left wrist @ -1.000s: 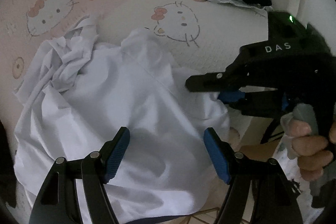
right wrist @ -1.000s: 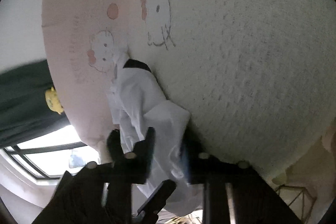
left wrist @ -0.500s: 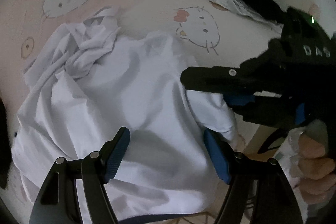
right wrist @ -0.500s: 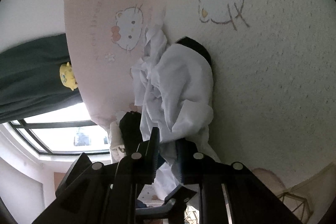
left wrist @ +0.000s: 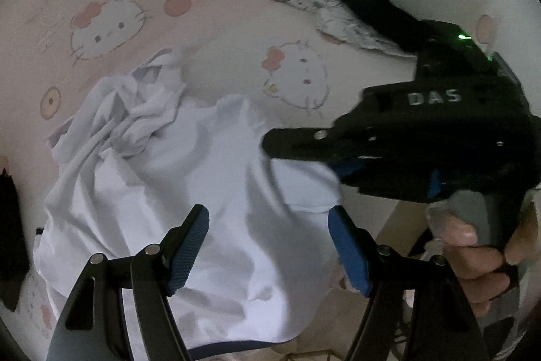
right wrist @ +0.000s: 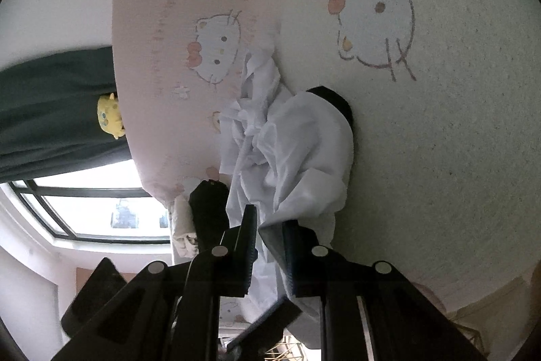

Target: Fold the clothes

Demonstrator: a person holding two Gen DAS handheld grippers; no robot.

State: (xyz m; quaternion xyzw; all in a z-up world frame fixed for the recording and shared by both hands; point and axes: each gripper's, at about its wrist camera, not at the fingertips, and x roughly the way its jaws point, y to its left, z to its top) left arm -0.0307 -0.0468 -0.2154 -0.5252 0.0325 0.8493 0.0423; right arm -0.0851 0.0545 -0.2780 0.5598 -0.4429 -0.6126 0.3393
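Note:
A crumpled white garment (left wrist: 189,178) lies on a bed sheet printed with cartoon cats (left wrist: 209,56). Above its near part hovers my left gripper (left wrist: 268,242), open, blue pads wide apart and off the cloth. From the right, a hand holds my right gripper (left wrist: 280,146) level, shut on the garment's right edge. In the right wrist view the white garment (right wrist: 304,151) hangs bunched from the right gripper (right wrist: 268,239), with cloth pinched between the two fingers. A dark piece (right wrist: 333,97) peeks out behind the garment.
A black garment (left wrist: 358,2) lies over a patterned white cloth (left wrist: 324,19) at the far side of the bed. Another dark item (left wrist: 10,225) is at the left edge. A window (right wrist: 101,212), a dark curtain (right wrist: 50,110) and a yellow toy (right wrist: 110,115) stand beyond the bed.
Both grippers have risen, so more of the bed shows. The right gripper has rolled and lifted the garment's edge with it. The left jaws stay equally wide.

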